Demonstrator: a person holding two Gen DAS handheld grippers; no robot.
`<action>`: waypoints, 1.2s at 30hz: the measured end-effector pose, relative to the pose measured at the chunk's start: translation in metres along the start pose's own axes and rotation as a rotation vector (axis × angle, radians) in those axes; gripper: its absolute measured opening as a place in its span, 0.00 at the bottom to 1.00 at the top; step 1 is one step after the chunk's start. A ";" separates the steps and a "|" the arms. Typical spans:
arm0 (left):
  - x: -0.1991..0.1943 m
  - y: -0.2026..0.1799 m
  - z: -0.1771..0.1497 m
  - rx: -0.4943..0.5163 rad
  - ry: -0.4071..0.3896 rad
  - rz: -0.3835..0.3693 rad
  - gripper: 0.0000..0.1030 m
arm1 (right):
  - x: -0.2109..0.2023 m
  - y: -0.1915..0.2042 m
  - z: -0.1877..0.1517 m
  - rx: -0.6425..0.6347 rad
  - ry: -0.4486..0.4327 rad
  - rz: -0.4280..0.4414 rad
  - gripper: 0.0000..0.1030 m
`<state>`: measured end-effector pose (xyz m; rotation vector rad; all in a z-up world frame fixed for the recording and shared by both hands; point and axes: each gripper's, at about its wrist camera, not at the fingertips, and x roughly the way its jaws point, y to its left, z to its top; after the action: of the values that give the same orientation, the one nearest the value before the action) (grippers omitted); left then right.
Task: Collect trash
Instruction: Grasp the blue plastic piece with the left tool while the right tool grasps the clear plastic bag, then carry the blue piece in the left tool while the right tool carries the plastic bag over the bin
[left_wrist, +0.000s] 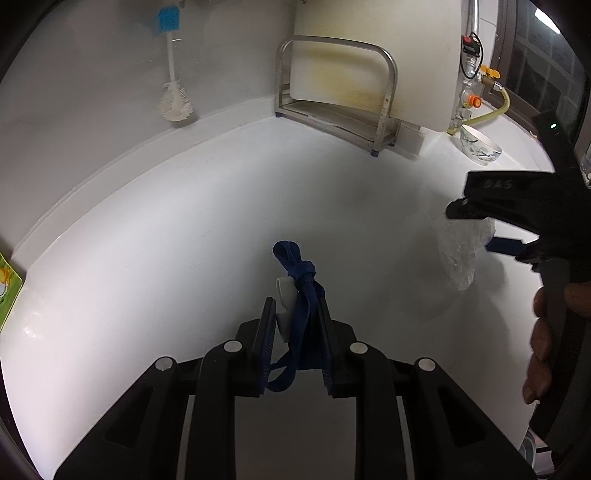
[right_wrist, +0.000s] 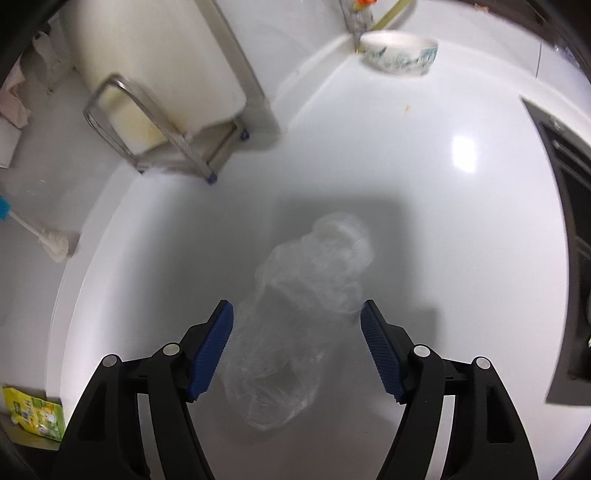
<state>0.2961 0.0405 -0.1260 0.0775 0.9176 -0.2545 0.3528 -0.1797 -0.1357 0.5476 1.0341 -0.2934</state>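
Note:
My left gripper (left_wrist: 295, 306) is shut on a knotted dark blue strap (left_wrist: 301, 280) with a small white piece (left_wrist: 285, 295) beside it, held above the white counter (left_wrist: 184, 240). My right gripper (right_wrist: 297, 310) is open over a crumpled clear plastic bag (right_wrist: 295, 325), which lies on the counter between and below its blue pads (right_wrist: 214, 343). In the left wrist view the right gripper (left_wrist: 476, 229) is at the right, with the bag (left_wrist: 458, 251) under it.
A metal rack (left_wrist: 332, 96) holding a white cutting board stands at the back wall. A patterned bowl (right_wrist: 399, 51) sits at the far right. A dish brush (left_wrist: 173, 99) hangs on the wall. A green packet (right_wrist: 33, 413) lies at the left edge. A dark sink (right_wrist: 569, 229) is at the right.

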 end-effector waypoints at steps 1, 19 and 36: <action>0.000 0.001 0.000 -0.001 0.000 0.001 0.21 | 0.002 0.002 -0.001 -0.012 -0.004 -0.010 0.66; -0.019 0.000 -0.004 -0.016 -0.007 -0.026 0.21 | -0.021 0.004 -0.026 -0.175 -0.028 0.083 0.12; -0.090 -0.057 -0.041 0.027 -0.040 -0.039 0.21 | -0.123 -0.068 -0.104 -0.260 -0.079 0.128 0.12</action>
<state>0.1983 0.0093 -0.0773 0.0792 0.8767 -0.3034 0.1845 -0.1809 -0.0891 0.3623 0.9390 -0.0652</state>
